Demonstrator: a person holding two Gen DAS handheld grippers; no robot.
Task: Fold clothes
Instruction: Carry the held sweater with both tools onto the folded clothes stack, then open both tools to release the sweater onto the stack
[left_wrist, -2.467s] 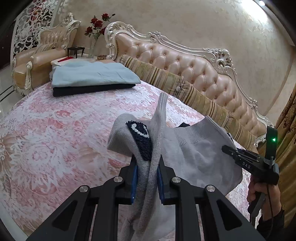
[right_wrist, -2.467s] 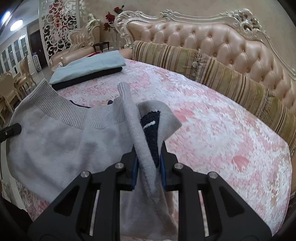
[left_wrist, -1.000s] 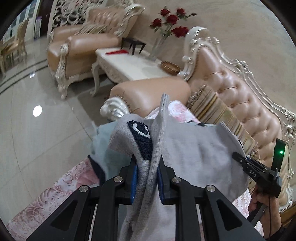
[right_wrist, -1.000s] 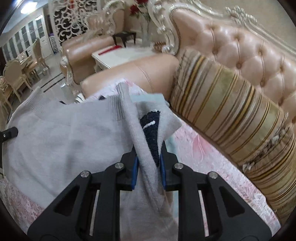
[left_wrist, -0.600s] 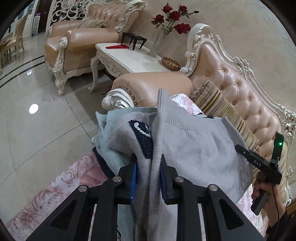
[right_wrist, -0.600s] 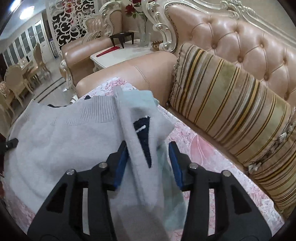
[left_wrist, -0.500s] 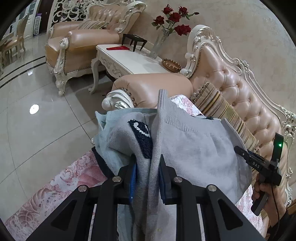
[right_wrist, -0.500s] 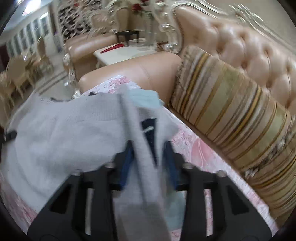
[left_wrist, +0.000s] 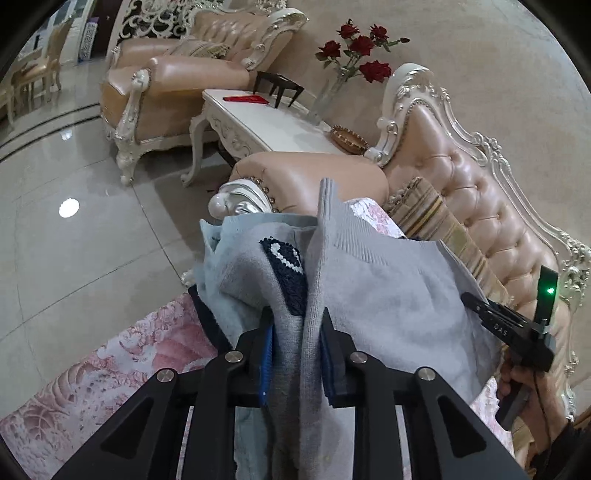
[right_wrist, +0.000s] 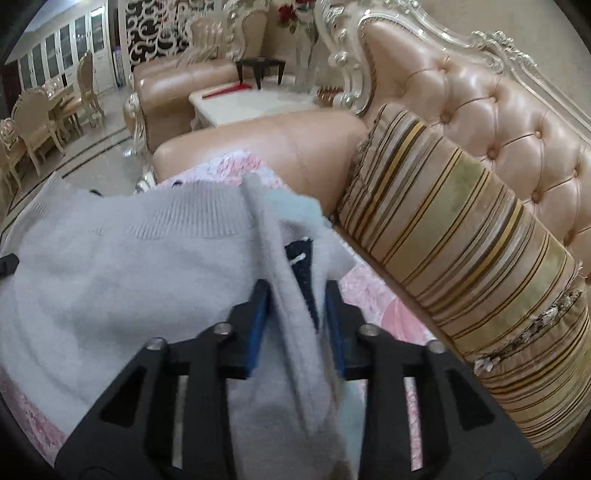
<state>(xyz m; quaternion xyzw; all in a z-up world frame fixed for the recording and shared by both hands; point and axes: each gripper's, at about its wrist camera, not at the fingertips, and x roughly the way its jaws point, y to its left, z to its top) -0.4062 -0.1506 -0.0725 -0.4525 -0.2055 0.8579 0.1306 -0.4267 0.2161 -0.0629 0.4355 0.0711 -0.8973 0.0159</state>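
Observation:
A folded grey sweater (left_wrist: 388, 291) with a dark navy patch lies on a stack of folded clothes, a light blue one (left_wrist: 218, 273) over a dark one, at the sofa's arm end. My left gripper (left_wrist: 297, 325) has its jaws slightly parted around the sweater's folded edge. My right gripper (right_wrist: 297, 302) has its jaws apart, with the sweater's (right_wrist: 129, 277) other folded edge loose between them. The right gripper also shows at the right of the left wrist view (left_wrist: 506, 325).
The sofa seat has a pink patterned cover (left_wrist: 110, 369). A striped bolster cushion (right_wrist: 461, 236) lies along the tufted backrest (right_wrist: 480, 110). The padded armrest (left_wrist: 310, 177) is just beyond the stack. A white side table (left_wrist: 258, 114) with roses and an armchair (left_wrist: 166, 85) stand past it.
Both grippers carried the sweater across the sofa to the stack by the armrest and lowered it. The right jaws opened, then the left jaws loosened.

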